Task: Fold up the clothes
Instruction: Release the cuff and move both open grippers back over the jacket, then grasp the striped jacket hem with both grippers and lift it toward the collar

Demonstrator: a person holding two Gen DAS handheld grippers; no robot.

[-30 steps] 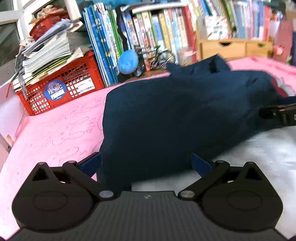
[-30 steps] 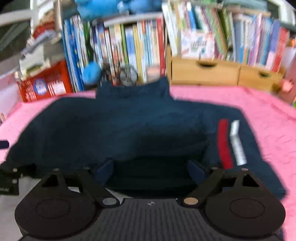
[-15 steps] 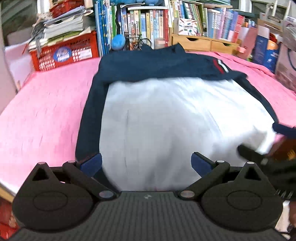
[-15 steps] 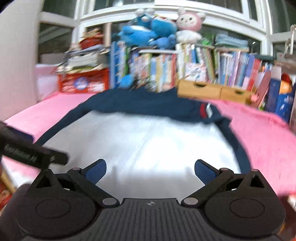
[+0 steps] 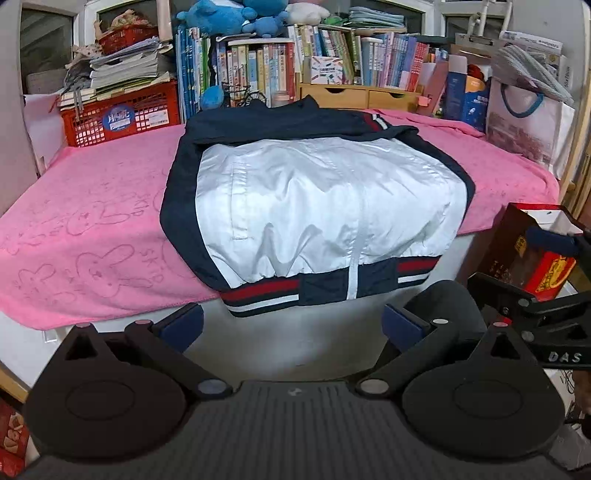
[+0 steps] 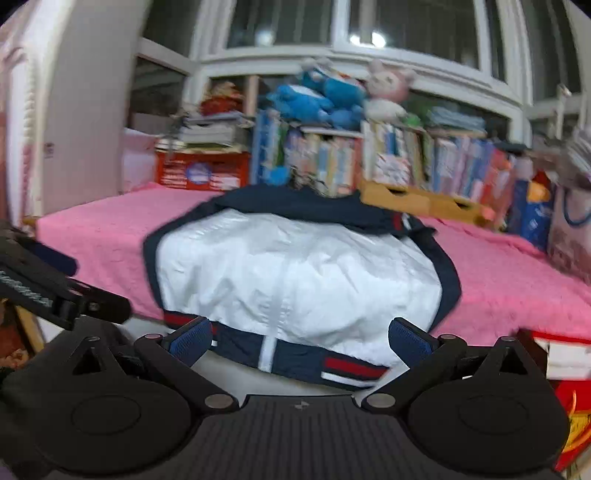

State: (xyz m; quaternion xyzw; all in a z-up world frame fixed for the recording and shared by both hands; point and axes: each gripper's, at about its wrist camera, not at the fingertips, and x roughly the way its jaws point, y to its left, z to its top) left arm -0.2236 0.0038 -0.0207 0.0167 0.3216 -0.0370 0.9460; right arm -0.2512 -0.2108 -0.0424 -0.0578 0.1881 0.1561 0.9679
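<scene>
The folded jacket (image 5: 321,206) is lying on the pink blanket (image 5: 92,221), its striped hem overhanging the near edge. Just short of that hem, the left gripper (image 5: 291,325) and right gripper (image 6: 301,341) are both hovering, jaws spread wide, gripping nothing, touching nothing.

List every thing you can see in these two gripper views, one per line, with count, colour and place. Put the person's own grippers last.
jacket: one, navy and white, partly folded on blanket, hem over near edge
blanket: one, pink, covering the surface
crate: one, red, back left, papers stacked on top
books: many, mixed colours, back row
wooden drawers: two, tan, behind jacket
plush toys: several, mostly blue, atop books
left gripper: black, blue pads, open, empty
right gripper: same, open, empty
</scene>
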